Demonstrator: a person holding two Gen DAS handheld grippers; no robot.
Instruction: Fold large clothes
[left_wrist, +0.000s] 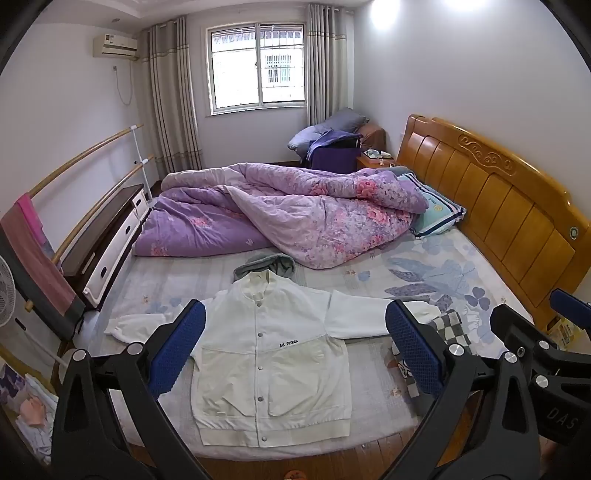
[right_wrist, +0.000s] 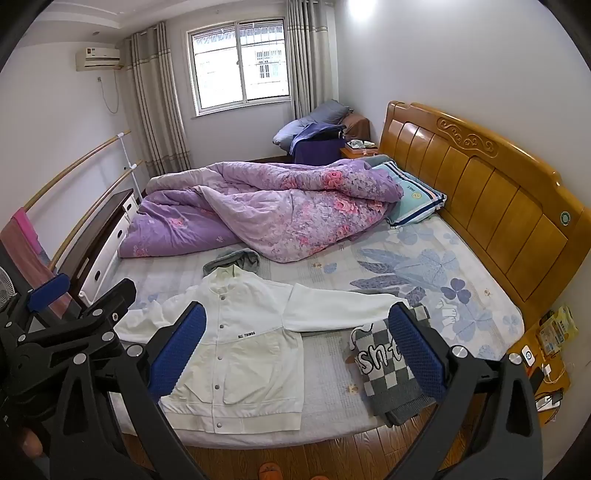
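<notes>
Evidently unstarted: white snap-button jacket (left_wrist: 271, 354) lies flat on bed (left_wrist: 369, 373), sleeves spread, unfolded; checkered sweater (right_wrist: 391, 373) beside it already folded. Left gripper (left_wrist: 295, 347) and right gripper (right_wrist: 299, 347) wide, empty.

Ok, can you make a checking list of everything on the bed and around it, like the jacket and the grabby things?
Surface: floral-print bed sheet, flat.
Job's things: white snap-button jacket spread face up, sleeves out.
Clutter: grey checked knit garment folded beside it; grey hooded garment behind the collar; crumpled purple floral quilt.
Grippers: left tool open, empty; right tool open, empty.
Cables: white charger leads on the bedside stand.
Surroundings: wooden headboard, window.
</notes>
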